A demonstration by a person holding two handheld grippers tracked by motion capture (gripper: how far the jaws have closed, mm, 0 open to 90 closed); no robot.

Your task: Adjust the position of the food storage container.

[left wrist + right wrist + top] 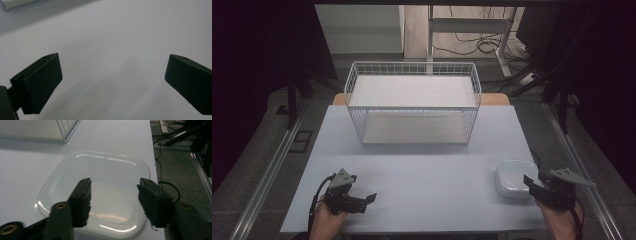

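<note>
Dim surroundings framed a pale table (412, 165), with dark curtains at both sides and cables on the floor beyond its far edge. Taking the wire basket (412, 102) as reference, this white basket stood at the far middle of the table; whether the pale panels seen through its mesh were shelves or a liner could not be determined.

Near and to the right of the basket, close to the table's right edge, lay a white square container (514, 178) with rounded corners. In the right gripper view its translucent top (100, 185) was cut off at the bottom by the frame and partly covered by the jaws, and any contents could not be made out.

The right gripper (532, 184) was positioned at the container's near right corner, jaws spread apart over the lid and grasping nothing; contact with the lid could not be confirmed. A basket corner (67, 130) appeared at upper left in that view.

The left gripper (368, 199) sat near and to the left of the basket, released, jaws wide above bare table (112, 37). A bright edge (20, 5) at that view's top left was cropped and unidentifiable.
</note>
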